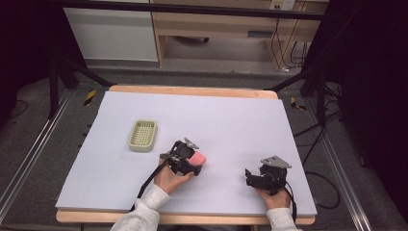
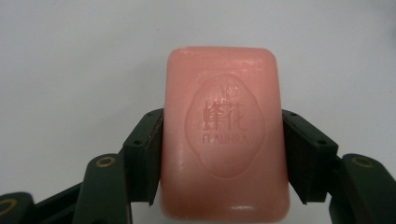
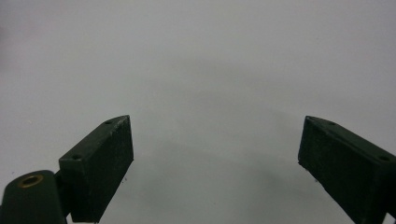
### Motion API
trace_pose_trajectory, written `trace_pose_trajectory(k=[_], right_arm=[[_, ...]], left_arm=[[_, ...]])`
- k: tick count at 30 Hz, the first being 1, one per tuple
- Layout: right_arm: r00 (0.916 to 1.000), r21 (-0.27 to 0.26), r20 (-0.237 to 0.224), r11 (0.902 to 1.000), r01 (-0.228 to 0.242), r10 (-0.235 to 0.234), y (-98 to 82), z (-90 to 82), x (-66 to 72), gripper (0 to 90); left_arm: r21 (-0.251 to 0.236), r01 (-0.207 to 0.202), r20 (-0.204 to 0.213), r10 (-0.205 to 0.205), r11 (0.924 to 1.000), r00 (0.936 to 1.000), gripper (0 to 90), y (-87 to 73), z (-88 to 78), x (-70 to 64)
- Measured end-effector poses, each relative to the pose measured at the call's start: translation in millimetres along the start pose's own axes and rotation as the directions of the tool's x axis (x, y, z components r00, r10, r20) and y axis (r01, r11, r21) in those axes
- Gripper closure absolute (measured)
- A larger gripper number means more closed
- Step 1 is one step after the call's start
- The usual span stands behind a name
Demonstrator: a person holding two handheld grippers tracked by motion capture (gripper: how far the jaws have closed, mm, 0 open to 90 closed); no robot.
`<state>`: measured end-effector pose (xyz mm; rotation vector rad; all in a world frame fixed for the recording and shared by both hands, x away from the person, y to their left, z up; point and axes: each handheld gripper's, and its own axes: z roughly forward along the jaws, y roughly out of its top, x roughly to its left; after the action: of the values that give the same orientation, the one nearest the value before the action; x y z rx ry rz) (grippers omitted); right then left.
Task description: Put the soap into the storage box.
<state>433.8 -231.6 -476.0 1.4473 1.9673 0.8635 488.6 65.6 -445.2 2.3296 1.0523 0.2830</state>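
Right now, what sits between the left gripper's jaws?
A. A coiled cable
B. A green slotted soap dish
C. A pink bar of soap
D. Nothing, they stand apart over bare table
C. In the left gripper view both pads press on the long sides of the pink bar of soap, held by the left gripper; the green soap dish sits apart on the table.

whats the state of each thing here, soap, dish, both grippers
pink soap bar: clamped by its long sides between the left gripper's pads, stamped face toward the camera
left gripper: shut on the soap
right gripper: open, nothing between its jaws
soap dish: empty, flat on the table, apart from the soap
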Motion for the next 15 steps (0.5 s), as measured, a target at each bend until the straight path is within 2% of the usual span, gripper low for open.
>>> trace_pose_trajectory(k=[15], right_arm=[[1.0, 0.0, 0.003, 1.0, -0.002, 0.002, 0.0, 0.0, -0.1, 10.5]], left_arm=[[-0.03, 0.042, -0.012, -0.042, 0.9987, 0.999, 37.2, -6.0, -21.9, 20.7]])
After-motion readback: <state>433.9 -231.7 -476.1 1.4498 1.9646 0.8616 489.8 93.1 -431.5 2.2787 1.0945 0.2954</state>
